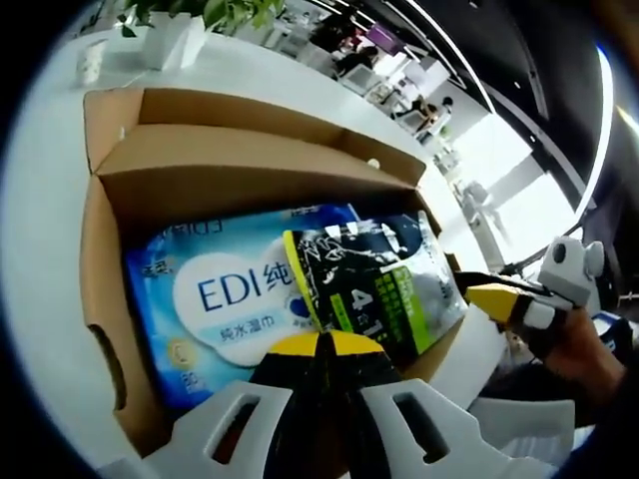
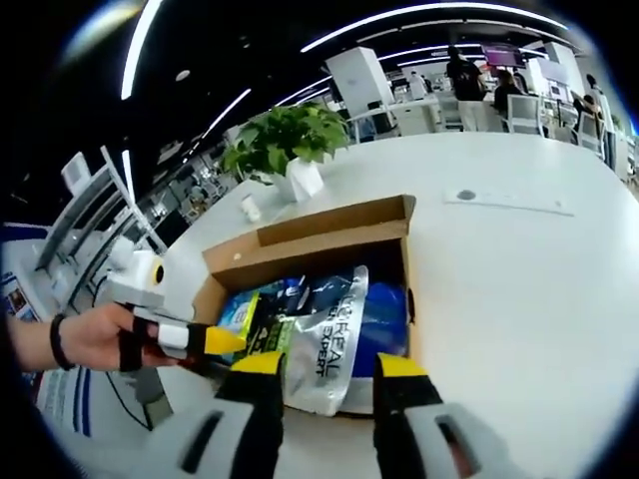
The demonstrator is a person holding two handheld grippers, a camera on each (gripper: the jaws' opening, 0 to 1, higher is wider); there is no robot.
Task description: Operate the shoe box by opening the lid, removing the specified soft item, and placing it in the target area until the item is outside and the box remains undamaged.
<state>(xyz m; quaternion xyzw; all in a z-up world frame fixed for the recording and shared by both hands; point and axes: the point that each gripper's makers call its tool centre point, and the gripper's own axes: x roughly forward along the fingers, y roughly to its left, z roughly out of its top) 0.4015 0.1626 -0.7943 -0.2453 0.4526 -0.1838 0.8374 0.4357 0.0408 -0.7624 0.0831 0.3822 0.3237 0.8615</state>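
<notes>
A: White, and the largest surface in the figure: the tabletop. What sits on it?

B: A brown cardboard shoe box, lid flap folded back toward twelve o'clock so the interior is exposed from above. In my judgement the opening step is done and the removal is in hand.

A: And the contents, by size?

B: A blue wipes pack lies flat on the box floor, toward nine o'clock in the left gripper view. Over its three o'clock end rests a silvery-black soft pouch; in the right gripper view the pouch leans over the near box wall, just beyond that tool's tips. Both are inside the box. Which one is the specified item cannot be told.

A: The tools?

B: The left tool has its yellow tips drawn together at six o'clock; they seem to meet at the pouch's near edge, but whether they pinch it cannot be told. The right tool stands with jaws parted, nothing between them, the pouch ahead of the gap. It hovers at the box's other side, probably to steady the carton or take the pouch.

A: Smaller items?

B: A potted plant in a white pot, far at eleven o'clock, and a small white cup beside it.
</notes>
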